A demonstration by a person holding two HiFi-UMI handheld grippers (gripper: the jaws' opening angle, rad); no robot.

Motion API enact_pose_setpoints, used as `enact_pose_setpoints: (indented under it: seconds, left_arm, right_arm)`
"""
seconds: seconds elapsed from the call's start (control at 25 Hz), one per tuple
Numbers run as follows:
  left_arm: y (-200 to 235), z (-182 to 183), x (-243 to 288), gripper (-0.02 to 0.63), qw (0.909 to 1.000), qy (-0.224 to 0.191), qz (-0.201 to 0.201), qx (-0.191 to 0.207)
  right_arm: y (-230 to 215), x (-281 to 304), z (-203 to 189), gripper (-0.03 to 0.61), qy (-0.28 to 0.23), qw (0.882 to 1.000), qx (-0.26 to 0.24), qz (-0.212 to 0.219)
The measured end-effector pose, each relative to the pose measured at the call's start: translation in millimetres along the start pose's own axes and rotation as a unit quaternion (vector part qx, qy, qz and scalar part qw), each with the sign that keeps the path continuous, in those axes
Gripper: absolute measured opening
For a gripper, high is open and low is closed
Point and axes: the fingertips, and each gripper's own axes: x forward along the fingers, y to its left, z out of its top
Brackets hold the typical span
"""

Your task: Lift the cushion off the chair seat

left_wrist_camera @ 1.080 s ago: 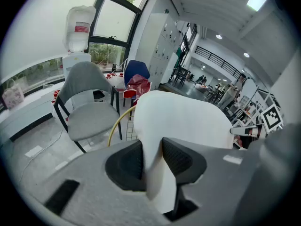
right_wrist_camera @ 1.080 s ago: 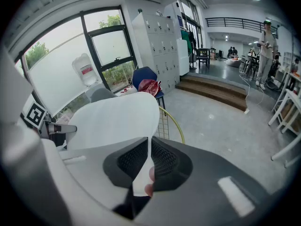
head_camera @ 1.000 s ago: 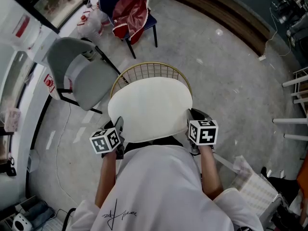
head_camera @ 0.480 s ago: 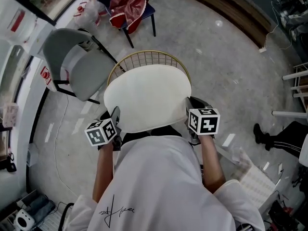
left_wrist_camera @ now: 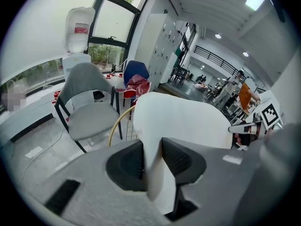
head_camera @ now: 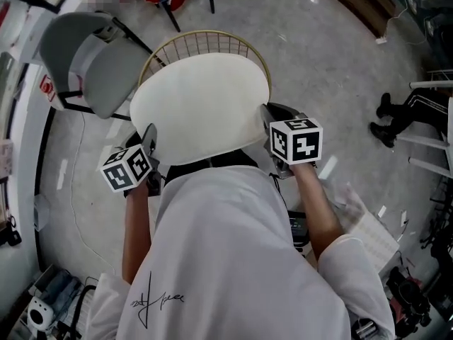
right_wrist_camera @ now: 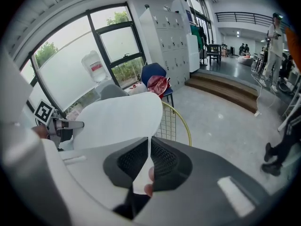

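The white cushion (head_camera: pixel 202 105) is held over the gold wire chair (head_camera: pixel 205 37), whose back rim is seen at the cushion's 12 o'clock. The cushion's edge at 8 o'clock is clamped between the jaws of the left gripper (head_camera: pixel 150 139). Its thin edge at 3 o'clock is pinched by the right gripper (head_camera: pixel 271 117). A grey chair (head_camera: pixel 92 62) is seen at 10 o'clock, just beside the wire chair.
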Motion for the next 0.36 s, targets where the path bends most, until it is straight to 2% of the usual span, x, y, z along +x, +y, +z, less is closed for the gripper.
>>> enact_pose_setpoints:
  seconds: [0.36]
  left_arm:
    - [-5.4,-11.6,1.3,0.101,1.0000,0.006,-0.003,-0.005]
  right_arm:
    - [-6.1,-2.4,-8.3,0.025,0.007,1.000,0.002,0.000]
